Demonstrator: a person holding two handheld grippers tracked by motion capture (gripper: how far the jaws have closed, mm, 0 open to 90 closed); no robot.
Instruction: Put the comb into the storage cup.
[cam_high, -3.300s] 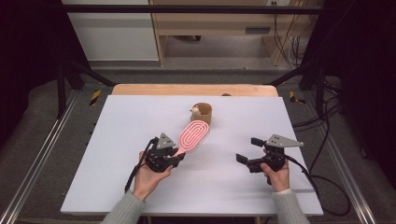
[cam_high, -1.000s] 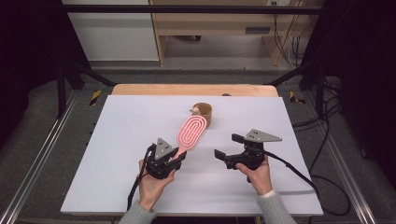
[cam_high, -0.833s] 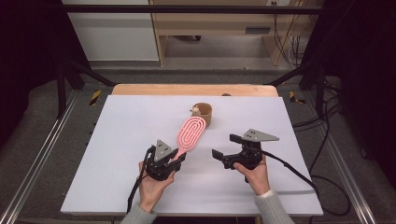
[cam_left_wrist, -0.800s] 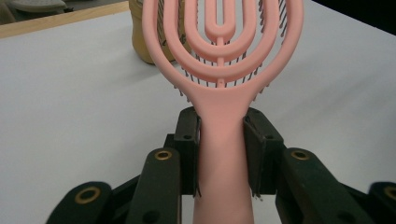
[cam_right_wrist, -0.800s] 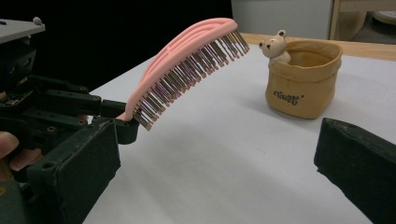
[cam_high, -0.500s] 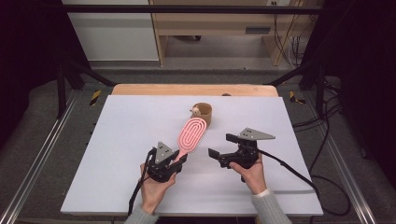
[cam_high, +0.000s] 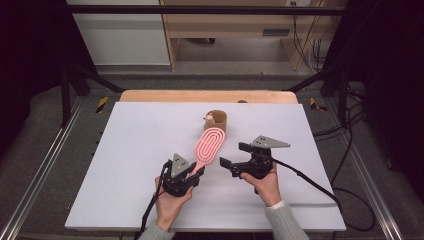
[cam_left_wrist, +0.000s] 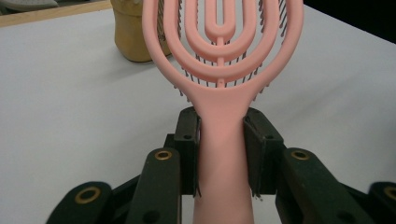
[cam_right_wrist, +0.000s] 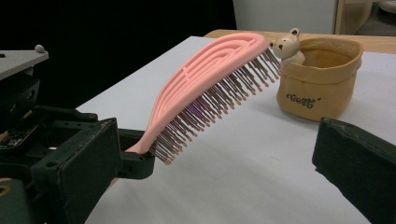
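White table (cam_high: 125, 150) — left tool (cam_left_wrist: 219, 140) grips pink brush (cam_left_wrist: 223, 70), right tool (cam_high: 231, 156) spread.

— How do we stand with our left gripper (cam_left_wrist: 219, 149)?
— Its jaws are clamped on the brush (cam_high: 210, 144) handle.
— And our right gripper (cam_high: 234, 156)?
— Jaws spread wide, just right of the brush, pointing at it.

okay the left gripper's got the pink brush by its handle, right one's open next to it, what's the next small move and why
Probably ease the open right gripper in around the pink oval plastic hairbrush head. The left gripper already clamps its handle, the brush is lifted bristles-down off the white table, and the right gripper faces it, near but apart.
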